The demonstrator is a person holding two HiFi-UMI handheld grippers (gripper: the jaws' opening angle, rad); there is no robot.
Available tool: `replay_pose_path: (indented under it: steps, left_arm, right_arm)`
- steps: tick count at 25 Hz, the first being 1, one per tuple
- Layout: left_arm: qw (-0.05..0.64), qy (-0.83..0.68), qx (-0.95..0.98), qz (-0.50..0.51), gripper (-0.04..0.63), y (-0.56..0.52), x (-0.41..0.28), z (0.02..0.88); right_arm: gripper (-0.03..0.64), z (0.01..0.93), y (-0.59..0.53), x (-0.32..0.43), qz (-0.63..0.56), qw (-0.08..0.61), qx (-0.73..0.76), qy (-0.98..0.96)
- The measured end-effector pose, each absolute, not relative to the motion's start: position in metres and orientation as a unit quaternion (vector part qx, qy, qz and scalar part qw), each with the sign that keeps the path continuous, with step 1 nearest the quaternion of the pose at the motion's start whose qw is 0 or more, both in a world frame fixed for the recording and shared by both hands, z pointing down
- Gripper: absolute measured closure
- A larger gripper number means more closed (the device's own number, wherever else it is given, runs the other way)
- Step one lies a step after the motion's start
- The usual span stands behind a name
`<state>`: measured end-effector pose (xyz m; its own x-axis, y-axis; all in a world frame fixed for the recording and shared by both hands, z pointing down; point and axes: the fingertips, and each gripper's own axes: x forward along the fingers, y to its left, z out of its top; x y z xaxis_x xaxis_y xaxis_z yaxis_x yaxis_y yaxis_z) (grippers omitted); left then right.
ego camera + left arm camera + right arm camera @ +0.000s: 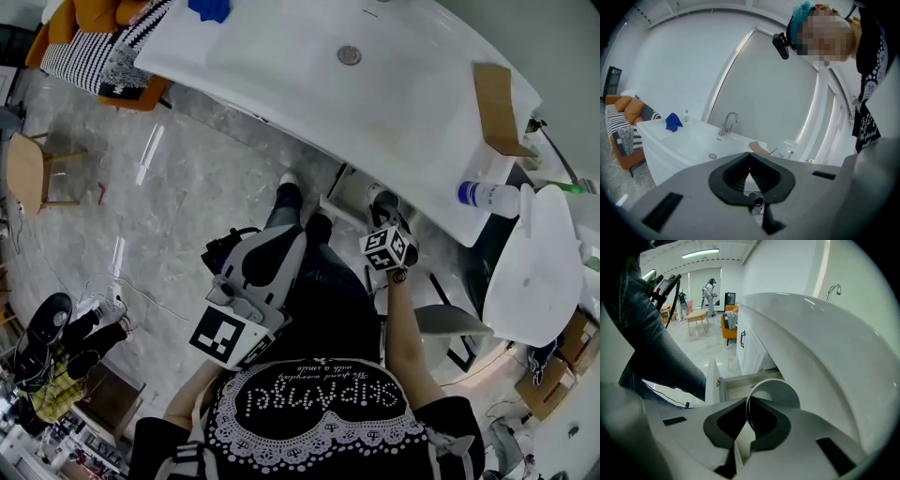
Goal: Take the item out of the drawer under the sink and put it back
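Cup (780, 392) rim pinched in right claw (747, 401); shirt (319, 403) reads "SkipAngel".

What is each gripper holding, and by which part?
Right gripper pinches the white round cup by its rim wall. Left gripper holds nothing, jaws shut.

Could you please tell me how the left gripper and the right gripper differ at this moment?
The left gripper is shut on nothing; the right gripper is shut on the rim of a white cup. The left gripper looks roughly level toward the sink; the right gripper points down toward the open drawer. Both have their jaws closed.
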<state>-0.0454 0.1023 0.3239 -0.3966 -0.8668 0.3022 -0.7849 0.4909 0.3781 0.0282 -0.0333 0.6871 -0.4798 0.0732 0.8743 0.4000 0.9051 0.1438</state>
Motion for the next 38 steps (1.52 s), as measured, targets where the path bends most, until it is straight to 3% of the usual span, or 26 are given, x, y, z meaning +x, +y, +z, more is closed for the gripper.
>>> replay_pose_path:
  steps: [38]
  left_arm:
    - [0.201, -0.813, 0.536, -0.109, 0.591, 0.078, -0.040, 0.304]
  right_arm:
    - [0.592, 0.570, -0.018, 0.046, -0.051, 0.386, -0.079, -0.918]
